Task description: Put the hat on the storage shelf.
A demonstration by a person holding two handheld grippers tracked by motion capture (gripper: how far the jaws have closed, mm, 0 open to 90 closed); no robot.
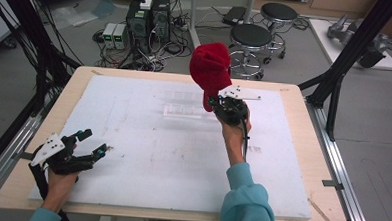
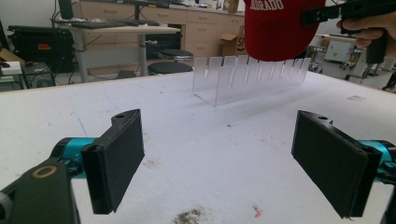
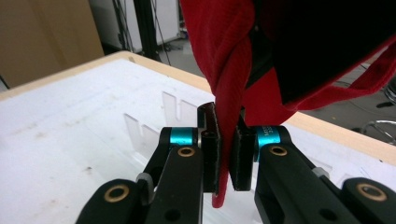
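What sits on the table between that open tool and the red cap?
A clear slotted rack, seen from the left tool view below the red cap.

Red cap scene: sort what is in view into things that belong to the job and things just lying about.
In the job:
- red cap, held up over the table
- right gripper, shut on the cap's edge
- clear slotted rack on the white board
- left gripper, open, holding nothing

Lying about:
- stools
- computer boxes and cables on the floor

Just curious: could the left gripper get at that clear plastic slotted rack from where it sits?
Probably yes: the left gripper is open, with bare white table between it and the clear plastic slotted rack.
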